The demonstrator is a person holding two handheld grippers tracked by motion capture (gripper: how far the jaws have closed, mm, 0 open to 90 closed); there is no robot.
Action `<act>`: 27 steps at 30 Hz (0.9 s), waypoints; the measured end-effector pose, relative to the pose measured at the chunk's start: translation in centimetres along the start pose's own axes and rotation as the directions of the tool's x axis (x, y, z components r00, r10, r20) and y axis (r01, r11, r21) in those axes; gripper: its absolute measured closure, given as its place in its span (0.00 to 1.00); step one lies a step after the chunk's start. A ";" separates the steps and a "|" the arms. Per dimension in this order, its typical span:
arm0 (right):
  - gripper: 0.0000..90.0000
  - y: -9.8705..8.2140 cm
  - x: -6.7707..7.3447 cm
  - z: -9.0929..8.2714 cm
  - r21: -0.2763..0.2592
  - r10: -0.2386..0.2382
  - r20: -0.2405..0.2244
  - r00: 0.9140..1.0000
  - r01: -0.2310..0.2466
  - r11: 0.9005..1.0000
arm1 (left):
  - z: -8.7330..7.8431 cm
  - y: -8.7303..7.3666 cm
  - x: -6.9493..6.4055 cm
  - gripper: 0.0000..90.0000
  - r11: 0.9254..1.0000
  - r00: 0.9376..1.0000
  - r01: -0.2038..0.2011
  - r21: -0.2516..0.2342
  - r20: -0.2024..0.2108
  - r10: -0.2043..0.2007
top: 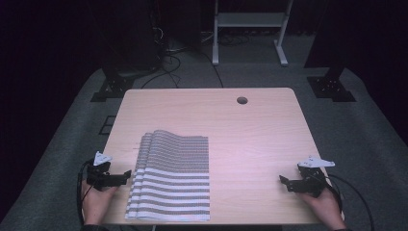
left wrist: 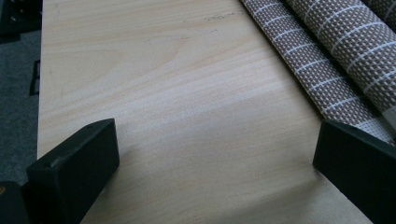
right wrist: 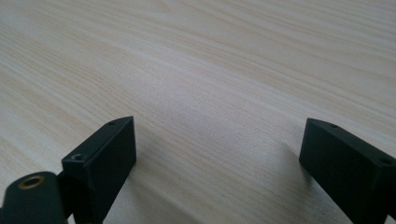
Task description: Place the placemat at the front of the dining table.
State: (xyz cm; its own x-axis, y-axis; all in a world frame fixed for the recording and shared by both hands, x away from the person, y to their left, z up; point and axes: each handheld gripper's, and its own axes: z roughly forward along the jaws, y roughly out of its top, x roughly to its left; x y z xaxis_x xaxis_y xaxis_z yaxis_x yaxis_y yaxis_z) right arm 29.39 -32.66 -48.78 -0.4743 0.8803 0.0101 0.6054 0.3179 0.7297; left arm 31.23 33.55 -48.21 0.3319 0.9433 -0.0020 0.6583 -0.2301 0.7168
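Observation:
A stack of brown-and-white striped woven placemats (top: 172, 175) lies on the front left part of the wooden table (top: 250, 130). My left gripper (top: 126, 175) rests at the table's left edge just beside the mats, jaws wide apart with nothing between them. In the left gripper view the mats' edge (left wrist: 336, 56) runs past the right jaw, and my left gripper (left wrist: 217, 149) is open over bare wood. My right gripper (top: 284, 181) sits near the front right corner, open and empty. In the right gripper view my right gripper (right wrist: 217, 144) has plain wood between its jaws.
A round cable hole (top: 242, 100) sits near the table's far edge. Beyond the table stand a white desk frame (top: 250, 29), dark stands (top: 332, 82) and cables on grey carpet.

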 end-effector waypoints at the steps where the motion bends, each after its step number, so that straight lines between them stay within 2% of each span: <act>1: 0.11 0.0 0.0 0.0 0.000 0.000 0.000 1.000 0.000 1.000 | -0.1 0.0 0.0 0.00 1.000 1.000 0.004 -0.001 0.002 -0.004; 7: 0.11 0.0 0.0 0.0 0.000 0.000 0.000 1.000 0.000 1.000 | -0.8 0.4 -0.1 0.00 0.999 0.999 0.016 -0.031 0.034 -0.015; 9: 0.11 0.0 0.0 0.0 0.000 0.000 0.000 1.000 0.000 1.000 | -0.9 0.9 -0.2 0.00 1.000 0.999 0.006 -0.021 0.038 -0.005; 13: 0.11 0.0 0.0 -0.1 0.001 0.001 0.001 1.000 -0.001 1.000 | -1.7 1.6 -1.3 0.00 0.999 0.998 -0.008 -0.049 0.060 0.011; 15: 0.11 -0.1 0.0 -0.1 0.000 0.001 0.001 1.000 -0.001 1.000 | -2.1 2.0 -1.9 0.00 0.998 0.997 -0.028 -0.060 0.071 0.032; 17: 0.11 0.0 0.0 -0.1 0.001 0.001 0.001 1.000 -0.001 1.000 | -2.3 2.4 -2.5 0.00 0.997 0.995 -0.041 -0.071 0.085 0.047; 21: 0.11 0.0 0.0 -0.1 0.001 0.001 0.001 1.000 -0.001 1.000 | -2.6 3.2 -3.8 0.00 0.995 0.991 -0.041 -0.092 0.121 0.052; 25: 0.11 0.0 0.0 -0.1 0.001 0.001 0.000 1.000 -0.001 1.000 | -2.5 3.9 -5.1 0.00 0.992 0.986 -0.079 -0.094 0.143 0.092; 27: 0.11 0.0 0.0 0.0 0.000 -0.001 0.000 1.000 0.001 1.000 | -2.1 4.2 -5.9 0.00 0.992 0.980 -0.098 -0.081 0.163 0.111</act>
State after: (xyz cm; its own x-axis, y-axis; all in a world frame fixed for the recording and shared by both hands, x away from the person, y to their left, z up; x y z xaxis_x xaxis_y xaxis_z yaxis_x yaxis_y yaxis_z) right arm 29.32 -32.67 -48.78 -0.4750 0.8799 0.0096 0.6052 0.3188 0.7294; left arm 30.62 27.52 -43.78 0.5085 0.8603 -0.0365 0.5654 -0.3017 0.7677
